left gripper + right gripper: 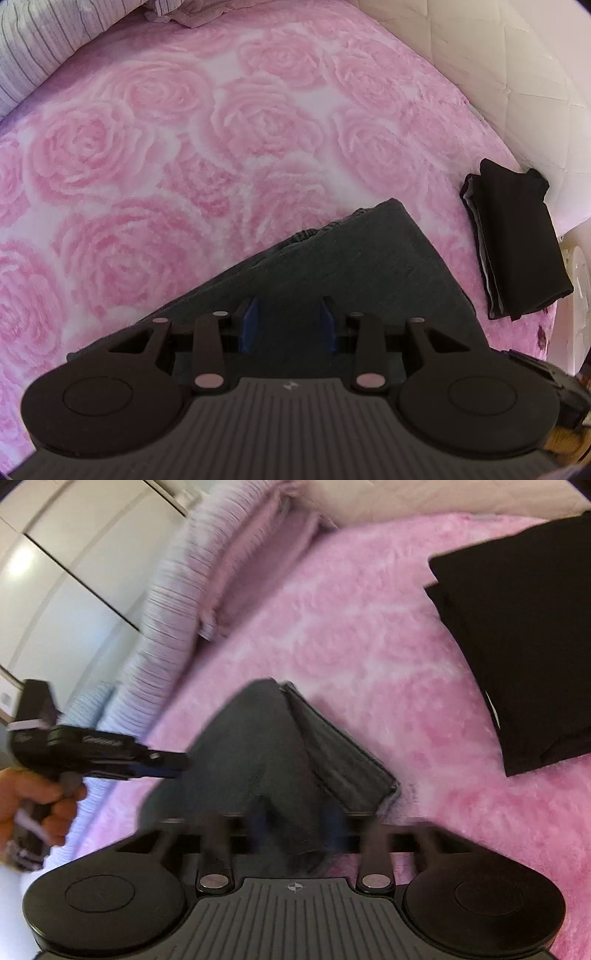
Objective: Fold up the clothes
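A dark grey garment (332, 266) lies folded on the pink rose blanket (184, 147). My left gripper (290, 325) hovers over its near part, blue fingers apart and empty. In the right wrist view the same grey garment (266, 746) lies ahead, its waistband fold (343, 760) to the right. My right gripper (295, 827) is over its near edge, fingers blurred by motion but apart. The left gripper also shows in the right wrist view (162, 762), held in a hand at the left, by the garment's left side.
A folded black garment (517, 240) lies at the right by the cream quilted headboard (498, 74); it shows at the upper right in the right wrist view (524, 646). A striped lilac duvet (44, 48) is bunched at the far left. White wardrobe doors (55, 572) stand beyond.
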`<state>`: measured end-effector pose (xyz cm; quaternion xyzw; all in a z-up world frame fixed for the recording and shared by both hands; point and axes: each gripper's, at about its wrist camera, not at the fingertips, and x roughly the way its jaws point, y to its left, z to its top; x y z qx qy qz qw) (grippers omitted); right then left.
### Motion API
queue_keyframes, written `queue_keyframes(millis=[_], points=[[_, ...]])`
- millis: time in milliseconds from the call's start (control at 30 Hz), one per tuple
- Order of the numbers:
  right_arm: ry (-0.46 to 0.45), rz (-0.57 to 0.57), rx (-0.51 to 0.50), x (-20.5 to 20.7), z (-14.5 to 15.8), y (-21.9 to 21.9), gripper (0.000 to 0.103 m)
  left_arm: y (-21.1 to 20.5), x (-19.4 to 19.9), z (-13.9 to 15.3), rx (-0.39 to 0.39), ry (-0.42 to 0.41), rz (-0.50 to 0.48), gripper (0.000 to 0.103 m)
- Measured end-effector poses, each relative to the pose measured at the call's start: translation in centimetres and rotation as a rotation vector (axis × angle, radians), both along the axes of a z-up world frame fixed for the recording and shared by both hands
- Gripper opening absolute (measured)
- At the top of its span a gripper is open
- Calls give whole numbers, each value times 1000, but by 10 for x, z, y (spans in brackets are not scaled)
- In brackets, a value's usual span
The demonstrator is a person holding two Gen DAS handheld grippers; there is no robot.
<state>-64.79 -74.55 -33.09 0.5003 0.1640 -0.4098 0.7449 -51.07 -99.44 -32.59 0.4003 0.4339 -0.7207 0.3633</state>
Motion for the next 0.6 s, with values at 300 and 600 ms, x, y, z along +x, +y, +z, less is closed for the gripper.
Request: queue_keyframes(millis=[300, 600], points=[[12, 84, 49, -26, -22, -47, 17, 11, -13, -4, -33, 15, -38, 31], [105, 33, -176, -52, 16, -6, 24, -1, -75, -6, -162, 25, -232, 30]])
